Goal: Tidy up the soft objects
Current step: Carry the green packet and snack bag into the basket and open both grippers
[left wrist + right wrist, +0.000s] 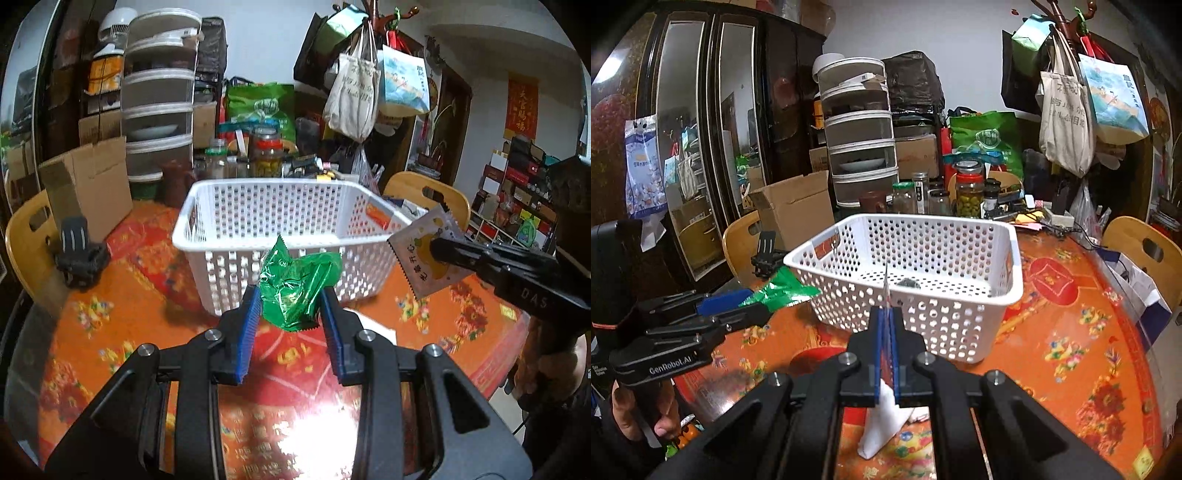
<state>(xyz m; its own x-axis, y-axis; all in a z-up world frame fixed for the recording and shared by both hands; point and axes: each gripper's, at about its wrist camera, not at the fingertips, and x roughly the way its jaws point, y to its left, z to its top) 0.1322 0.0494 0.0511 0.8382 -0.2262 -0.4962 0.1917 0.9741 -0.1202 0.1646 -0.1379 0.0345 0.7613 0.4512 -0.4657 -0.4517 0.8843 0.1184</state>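
Left gripper (pixel 291 302) up off the bench, jaws clamped on a crumpled green foil packet (pixel 295 291), the blue pads pressing its two sides and the serrated edge poking out below. Just beyond it sits the white perforated basket (pixel 236 221) on the bench (pixel 92 325), which wears an orange and red flowered cover. Over on the right of the left wrist view, the right gripper (pixel 437 253) reaches in from the side, pinching a pale sachet (pixel 424 254) with a yellow cartoon print, held in the air beside the basket's right-hand corner. From the right wrist camera, that gripper's jaws stand pressed together with the sachet edge-on between them, a thin sliver rising above the tips and a white corner hanging beneath. Through the same lens the basket shows something small and dark (pixel 908 283) on its floor; what it is cannot be made out. A hand (pixel 646 417) grips the left tool's handle at lower left. Cardboard box (pixel 88 184), wooden chairs (pixel 29 240) and jars (pixel 266 155) crowd the far side.
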